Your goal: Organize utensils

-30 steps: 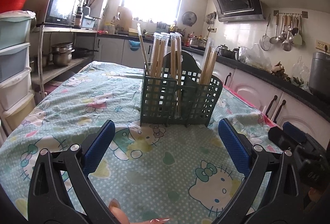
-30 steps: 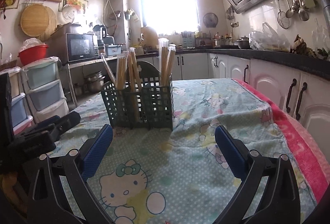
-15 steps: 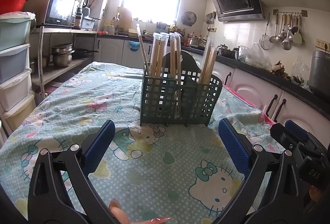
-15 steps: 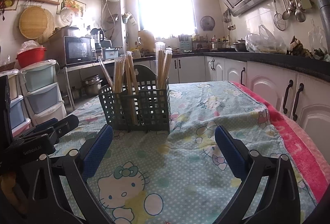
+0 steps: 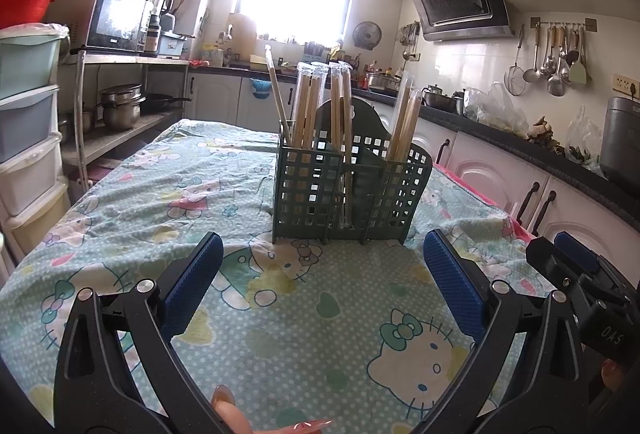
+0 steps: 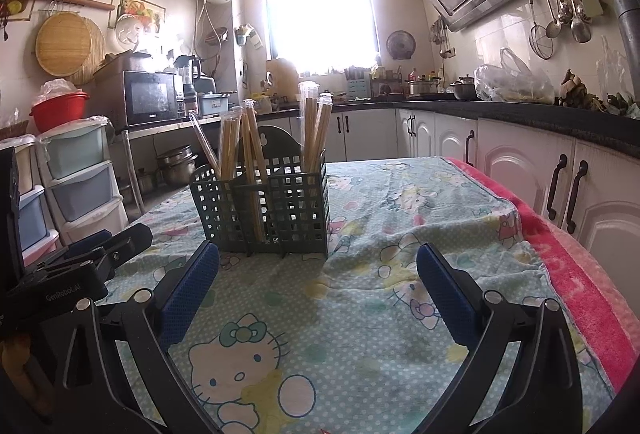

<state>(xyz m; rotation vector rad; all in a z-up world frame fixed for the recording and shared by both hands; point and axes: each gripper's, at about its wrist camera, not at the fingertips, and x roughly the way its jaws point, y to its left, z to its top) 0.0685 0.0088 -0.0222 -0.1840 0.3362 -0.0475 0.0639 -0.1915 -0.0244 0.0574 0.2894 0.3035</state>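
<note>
The green basket stands at 12 o'clock on the cloth, full of wrapped chopsticks. It looks light, so a bump could tip it and spill them. The left gripper and right gripper are spread wide, holding nothing.

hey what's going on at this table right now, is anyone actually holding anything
Nobody is holding anything. A person has a claw in each hand, and both the left claw and the right claw are open and empty above the tablecloth. Ahead of them a green basket stands upright on the cloth, already holding wrapped chopsticks upright in its compartments. No loose utensils show on the cloth, so the sorting looks done or nearly so.
</note>
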